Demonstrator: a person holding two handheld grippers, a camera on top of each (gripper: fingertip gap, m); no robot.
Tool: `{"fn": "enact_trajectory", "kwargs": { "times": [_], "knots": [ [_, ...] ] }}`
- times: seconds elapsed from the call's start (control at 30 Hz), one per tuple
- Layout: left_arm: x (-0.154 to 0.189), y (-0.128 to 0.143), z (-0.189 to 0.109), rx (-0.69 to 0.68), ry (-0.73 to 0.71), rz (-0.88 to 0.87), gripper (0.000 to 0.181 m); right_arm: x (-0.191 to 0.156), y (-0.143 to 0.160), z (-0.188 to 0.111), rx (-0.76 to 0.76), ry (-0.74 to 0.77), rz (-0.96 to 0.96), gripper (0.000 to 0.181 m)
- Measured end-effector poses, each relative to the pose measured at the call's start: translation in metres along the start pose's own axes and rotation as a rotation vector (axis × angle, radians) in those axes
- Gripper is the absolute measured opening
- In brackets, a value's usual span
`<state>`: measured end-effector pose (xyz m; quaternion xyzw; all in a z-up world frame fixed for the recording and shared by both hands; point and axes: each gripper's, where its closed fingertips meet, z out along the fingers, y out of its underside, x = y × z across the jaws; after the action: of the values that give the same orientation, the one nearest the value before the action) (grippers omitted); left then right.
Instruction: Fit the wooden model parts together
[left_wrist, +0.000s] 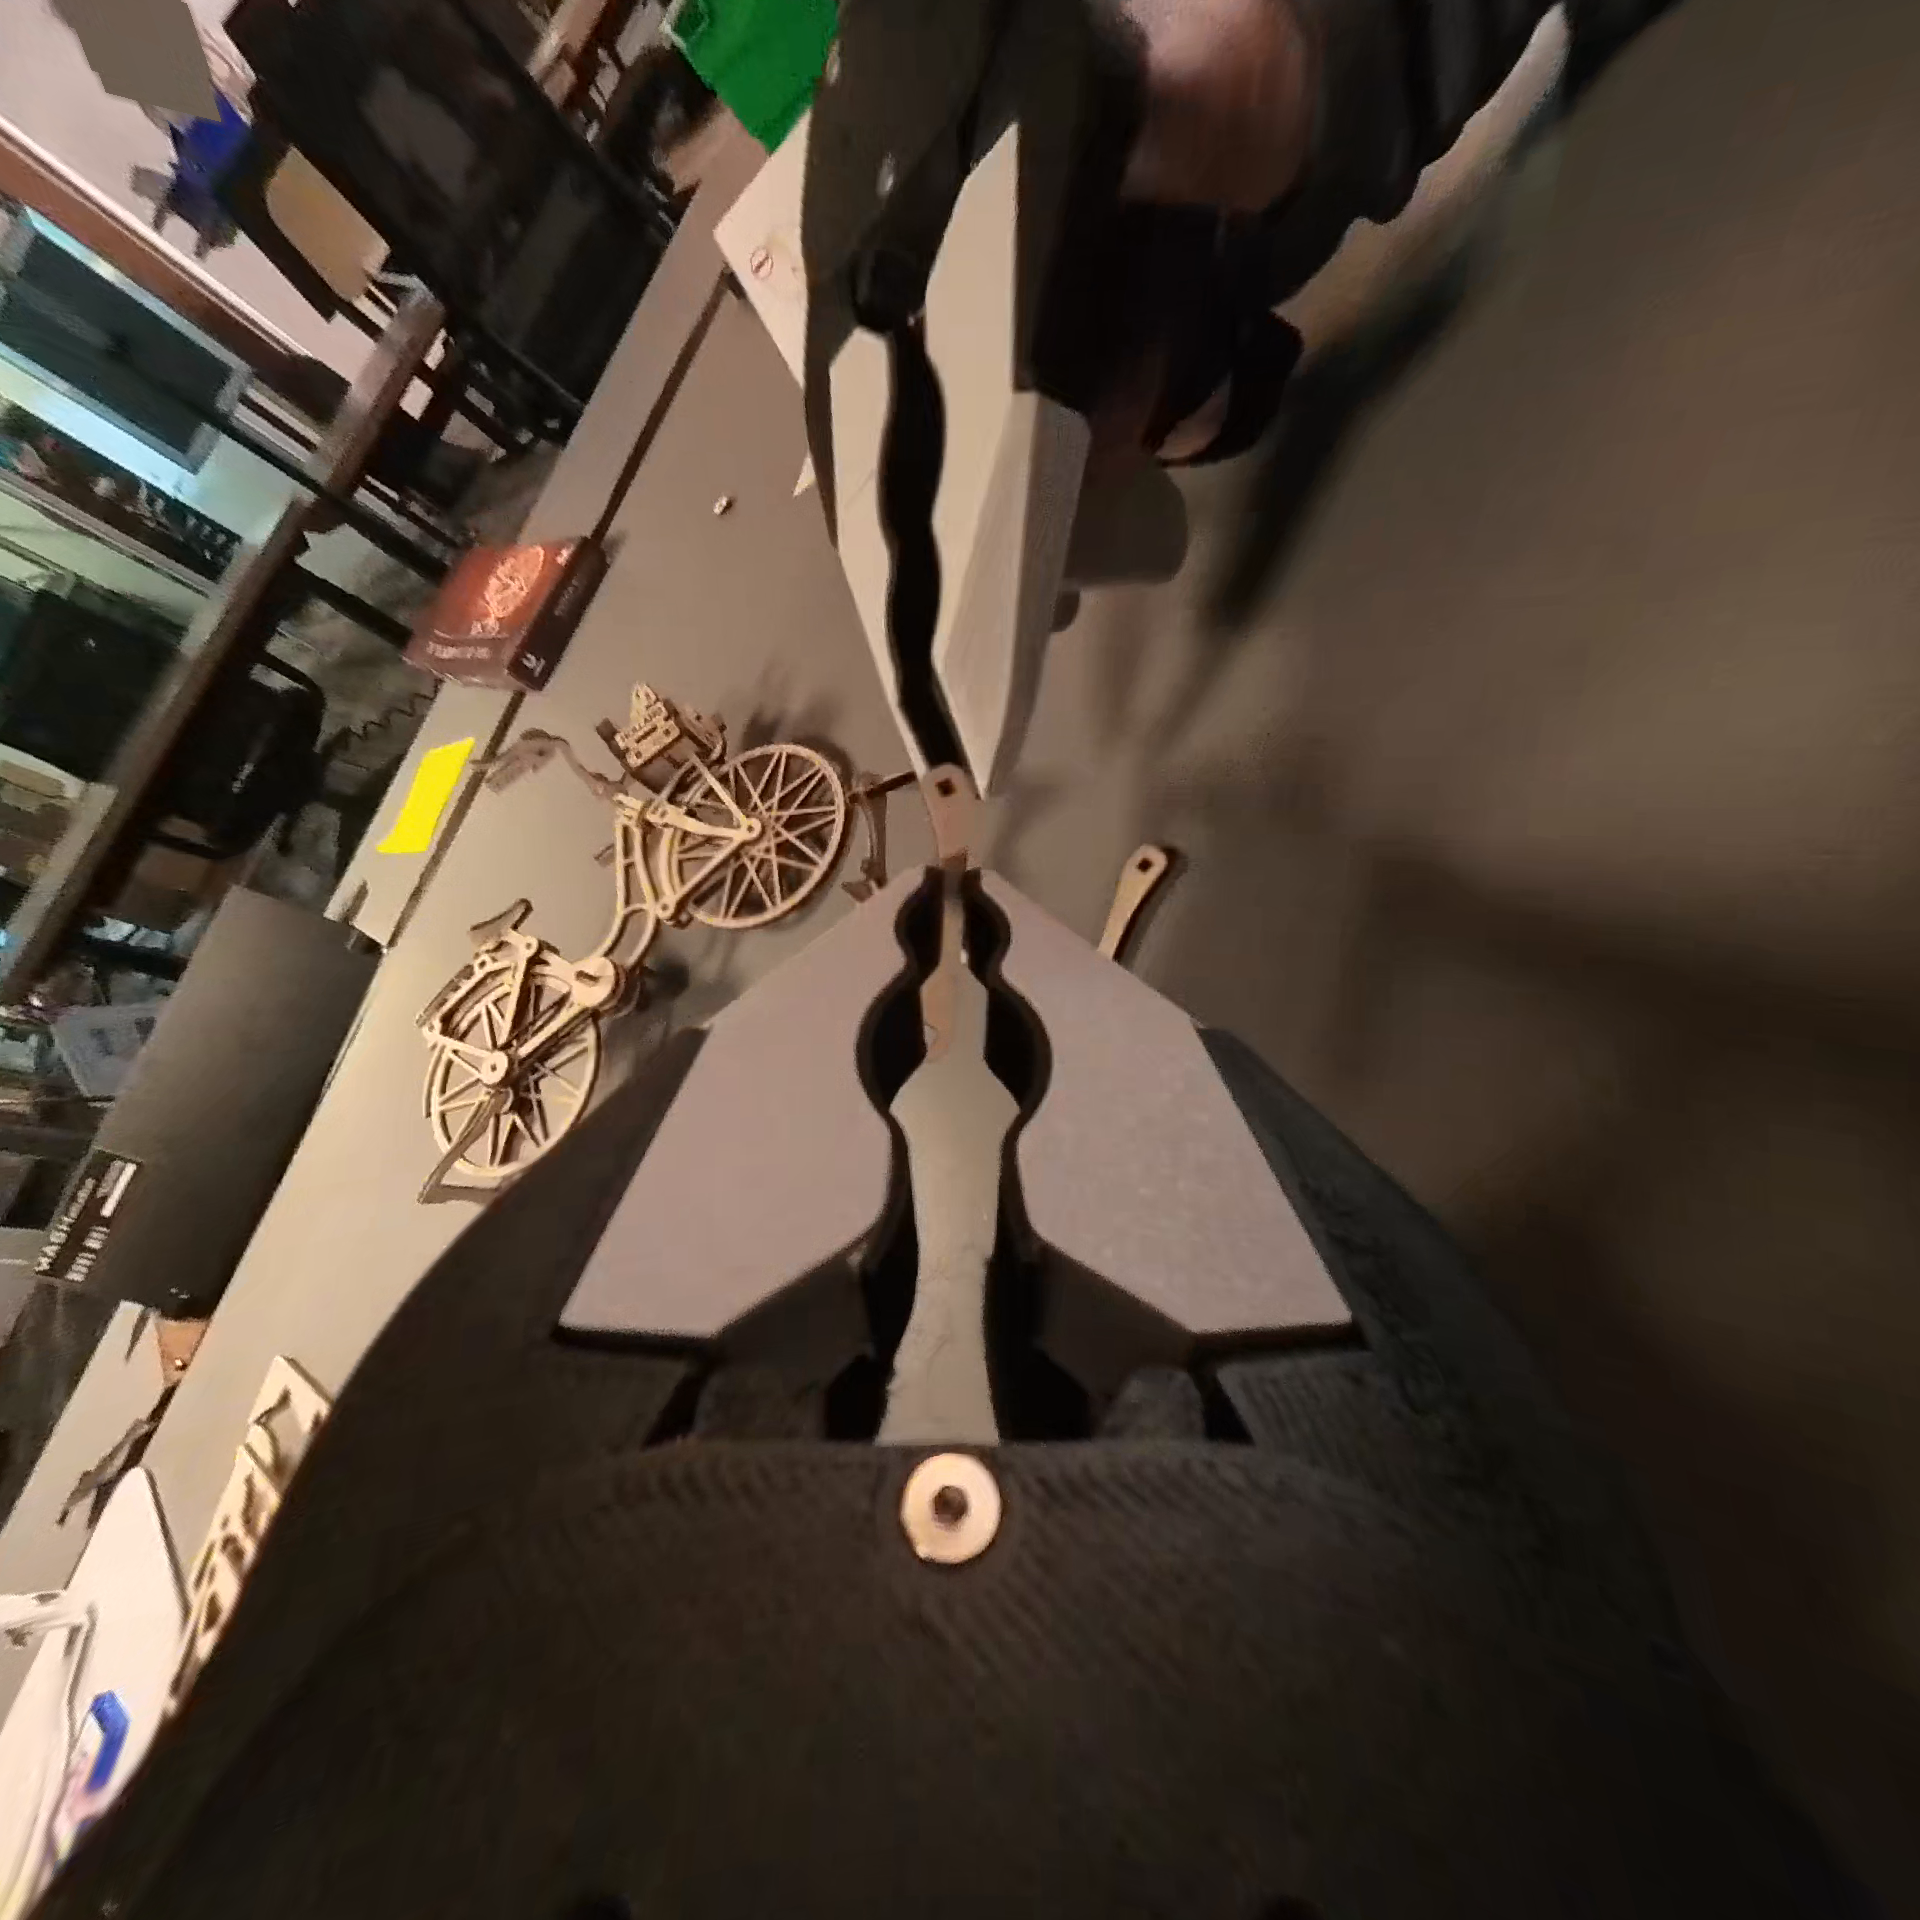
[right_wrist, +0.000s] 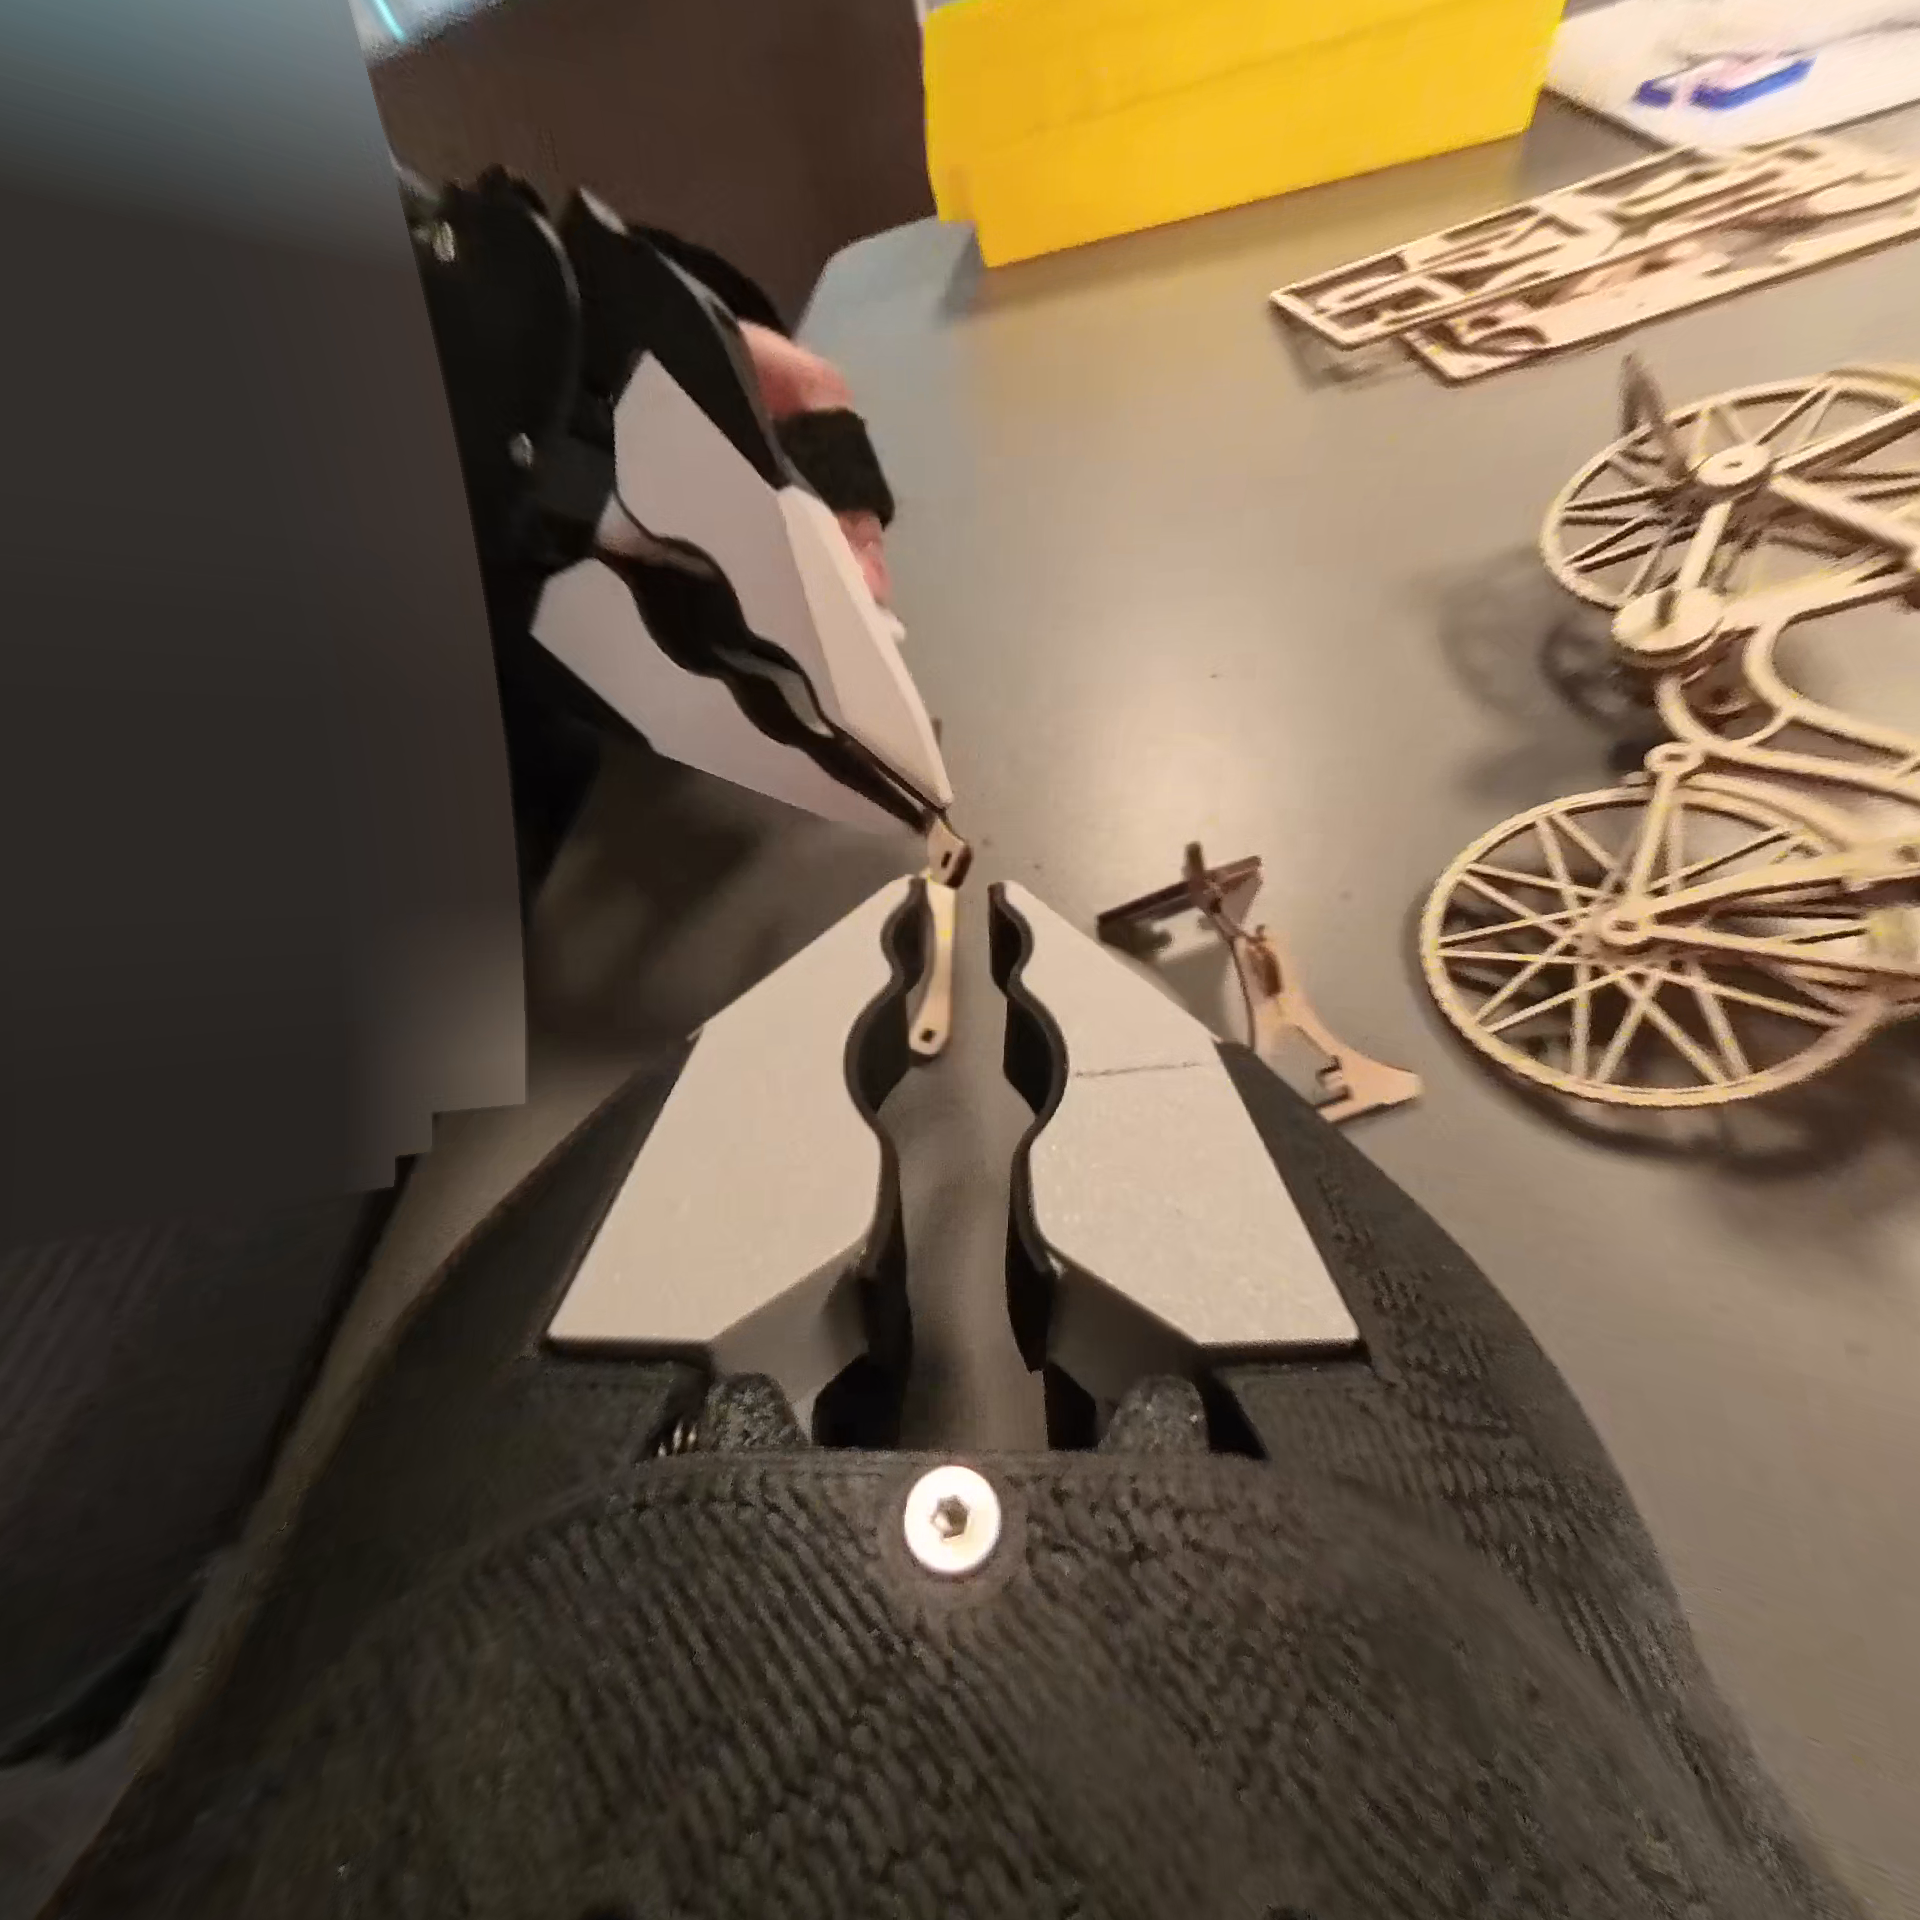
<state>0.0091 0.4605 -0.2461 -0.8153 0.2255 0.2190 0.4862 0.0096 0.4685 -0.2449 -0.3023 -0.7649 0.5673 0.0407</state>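
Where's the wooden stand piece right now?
In the right wrist view the wooden stand piece lies flat on the grey table, just right of the right gripper tips, between them and the wooden bicycle.

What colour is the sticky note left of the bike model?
Bright yellow. The sticky note lies flat on the grey table, clearest in the left wrist view.

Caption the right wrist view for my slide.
Left tongs hold a wooden strip at the open right tongs' tips.
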Motion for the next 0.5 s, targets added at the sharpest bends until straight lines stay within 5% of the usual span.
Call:
{"fn": "enact_trajectory", "kwargs": {
  "times": [0.27, 0.33, 0.5],
  "knots": [
    [0.004, -0.001, 0.002, 0.016, 0.021, 0.010, 0.004, -0.006, -0.003, -0.003, 0.029, -0.090, 0.079, 0.001],
    [0.003, -0.004, -0.002, 0.069, 0.054, -0.105, 0.003, -0.007, -0.006, -0.005, 0.049, -0.103, 0.040, 0.001],
    [-0.019, -0.005, -0.013, 0.207, 0.172, -0.534, 0.036, -0.008, -0.020, -0.016, 0.142, -0.125, -0.047, 0.000]
  ]
}}
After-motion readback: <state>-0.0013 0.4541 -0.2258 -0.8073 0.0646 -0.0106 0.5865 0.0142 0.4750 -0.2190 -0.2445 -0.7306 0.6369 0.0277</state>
